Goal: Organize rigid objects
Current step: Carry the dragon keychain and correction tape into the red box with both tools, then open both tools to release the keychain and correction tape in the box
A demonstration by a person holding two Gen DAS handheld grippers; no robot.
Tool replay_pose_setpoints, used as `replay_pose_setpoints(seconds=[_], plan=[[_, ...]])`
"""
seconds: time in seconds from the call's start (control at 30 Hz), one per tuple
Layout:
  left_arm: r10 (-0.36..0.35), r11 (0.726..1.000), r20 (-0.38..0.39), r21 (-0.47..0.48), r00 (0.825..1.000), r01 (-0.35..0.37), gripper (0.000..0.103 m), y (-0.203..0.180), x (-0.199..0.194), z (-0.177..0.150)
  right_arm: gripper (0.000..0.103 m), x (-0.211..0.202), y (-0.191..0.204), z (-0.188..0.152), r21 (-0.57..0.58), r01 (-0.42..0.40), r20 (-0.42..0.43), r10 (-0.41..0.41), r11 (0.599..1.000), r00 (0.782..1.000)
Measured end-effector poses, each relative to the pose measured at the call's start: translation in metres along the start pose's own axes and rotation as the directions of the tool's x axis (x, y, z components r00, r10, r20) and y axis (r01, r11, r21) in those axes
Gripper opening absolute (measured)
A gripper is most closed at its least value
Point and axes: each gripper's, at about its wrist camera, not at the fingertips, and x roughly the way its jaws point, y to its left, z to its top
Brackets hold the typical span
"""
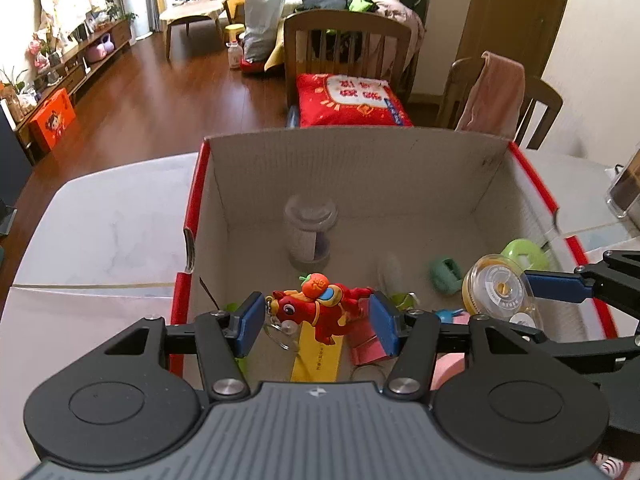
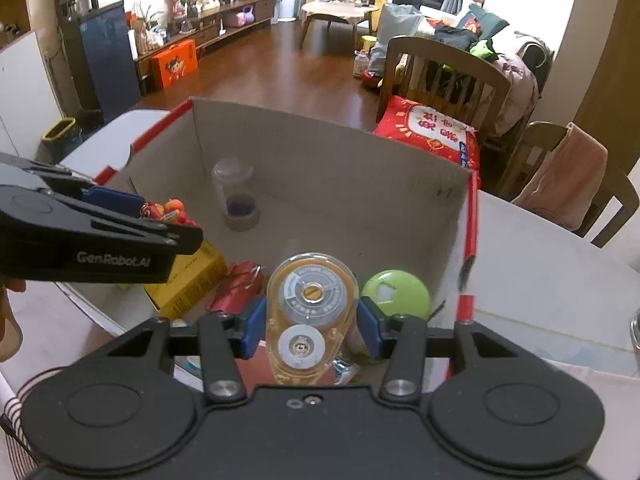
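An open cardboard box [image 1: 360,168] with red edges stands on the table, also in the right wrist view [image 2: 332,160]. My left gripper [image 1: 316,322] is over its near left part, jaws closed on a red horse keychain toy [image 1: 320,308], which also shows in the right wrist view [image 2: 170,212]. My right gripper [image 2: 312,326] is over the near right part, jaws closed on a clear yellow correction tape dispenser [image 2: 310,312], which also shows in the left wrist view [image 1: 496,292].
Inside the box lie a clear jar [image 1: 310,232], a green round case [image 2: 396,294], a teal item [image 1: 446,274], a yellow packet [image 2: 188,280] and red clips [image 2: 236,292]. Wooden chairs [image 1: 348,40] stand behind the table. A glass container [image 1: 626,188] stands at right.
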Motion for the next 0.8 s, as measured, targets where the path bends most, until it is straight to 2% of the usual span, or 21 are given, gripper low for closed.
replay_pose_setpoints(seconds=[0.2,0.53,0.6,0.7,0.8], plan=[[0.033,0.999,-0.018,0.031,0.999,-0.032,0.057,-0.003,0.011,0.002,0.048,0.012,0.001,0.001,0.006,-0.004,-0.04,0.004,1.0,0.999],[0.078,0.993,-0.021,0.085,0.997,-0.076,0.057,-0.012,0.015,0.0,0.049,0.014,-0.004,-0.004,0.056,-0.01,-0.053,0.013,0.998,0.998],[0.085,0.992,-0.023,0.094,0.996,-0.082,0.057,-0.015,0.015,-0.001,0.052,0.012,-0.005,-0.004,0.067,-0.017,-0.051,0.02,0.998,0.999],[0.071,0.994,-0.032,0.088,0.997,-0.068,0.064,-0.016,0.014,-0.002,0.056,0.007,-0.007,-0.005,0.084,-0.028,-0.041,0.032,0.996,0.999],[0.056,0.996,-0.033,0.073,0.998,-0.054,0.064,-0.015,0.009,-0.005,0.06,0.0,-0.006,-0.007,0.091,-0.042,-0.03,0.045,0.995,0.999]])
